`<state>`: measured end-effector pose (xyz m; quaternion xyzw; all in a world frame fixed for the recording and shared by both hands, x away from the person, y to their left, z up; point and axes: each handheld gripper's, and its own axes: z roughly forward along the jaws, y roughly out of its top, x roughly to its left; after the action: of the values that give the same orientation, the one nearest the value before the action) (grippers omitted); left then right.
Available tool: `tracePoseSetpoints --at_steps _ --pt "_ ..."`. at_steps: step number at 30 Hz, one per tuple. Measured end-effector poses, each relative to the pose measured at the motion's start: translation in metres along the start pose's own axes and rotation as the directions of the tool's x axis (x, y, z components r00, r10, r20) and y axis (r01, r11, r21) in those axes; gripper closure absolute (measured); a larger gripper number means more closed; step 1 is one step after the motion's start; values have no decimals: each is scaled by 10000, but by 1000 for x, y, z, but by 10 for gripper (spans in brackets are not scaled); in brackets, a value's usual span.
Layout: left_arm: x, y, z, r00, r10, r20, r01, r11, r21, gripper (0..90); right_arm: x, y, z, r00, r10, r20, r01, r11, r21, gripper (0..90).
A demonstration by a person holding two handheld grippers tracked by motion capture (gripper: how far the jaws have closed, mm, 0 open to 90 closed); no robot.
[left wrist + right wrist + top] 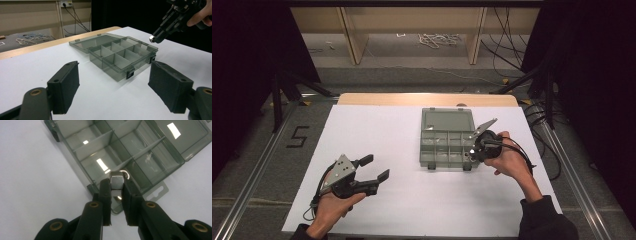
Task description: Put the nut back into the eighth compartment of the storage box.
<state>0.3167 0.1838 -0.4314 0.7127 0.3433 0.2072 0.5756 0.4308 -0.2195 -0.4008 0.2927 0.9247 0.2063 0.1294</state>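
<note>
The right gripper (117, 185) is pinching a steel hex nut (116, 181) between its nearly closed jaws — hovering over the near right corner of the open grey compartment box (447, 145). The left gripper (374, 175) is resting wide apart and holding nothing, well away on the white table (412, 200).

The left gripper (113, 87) holds its two black jaws wide apart just above the white table (37, 65), with nothing between them. Beyond them lies a smoky clear compartment box (122, 57), lid folded flat behind it (two dark latches on the near wall). At upper right the right gripper (153, 38) hangs over the box's far corner, gripping what looks like a small metal piece.
</note>
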Motion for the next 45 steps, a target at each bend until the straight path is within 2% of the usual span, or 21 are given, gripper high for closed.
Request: tracePoseSetpoints --at_steps 7,10,16,19,21,23,31,34,35,38,39,45 --pt "0 0 0 10000 10 -7 -10 10000 33 237 -5 -1 8 9997 176 187 -180 9997 182 789" --pt "0 0 0 10000 4 -6 -4 10000 0 237 -7 -1 11 9998 125 131 -128 9997 223 789" --pt "0 0 0 10000 10 1 -10 10000 4 237 -7 -1 16 9995 261 199 -267 9992 310 788" --pt "0 0 0 10000 -2 0 2 10000 -16 237 -7 -1 20 9996 174 219 -181 9993 337 788" --pt "1 0 0 10000 53 23 -53 10000 -17 237 -7 -1 21 9999 137 30 -139 9991 412 788" --pt "0 0 0 10000 0 -9 0 10000 -3 237 -6 -1 22 9997 178 188 -185 9992 366 788" --pt "0 0 0 10000 56 26 -56 10000 -26 237 -6 -2 27 9998 194 111 -199 9986 482 782" --pt "0 0 0 10000 -1 7 1 10000 -23 236 -6 -1 24 9994 290 205 -299 9985 460 743" --pt "0 0 0 10000 -2 7 2 10000 -22 237 -7 -1 24 9995 205 239 -212 9993 299 725" --pt "0 0 0 10000 -14 -7 14 10000 -17 236 -7 -2 20 9982 488 340 -496 9985 216 676" --pt "0 0 0 10000 1 1 -1 10000 -15 236 -9 -2 20 9983 394 431 -398 9992 76 651" --pt "0 0 0 10000 44 29 -44 10000 -24 237 -13 -4 15 9932 1059 474 -1037 9935 -466 497"
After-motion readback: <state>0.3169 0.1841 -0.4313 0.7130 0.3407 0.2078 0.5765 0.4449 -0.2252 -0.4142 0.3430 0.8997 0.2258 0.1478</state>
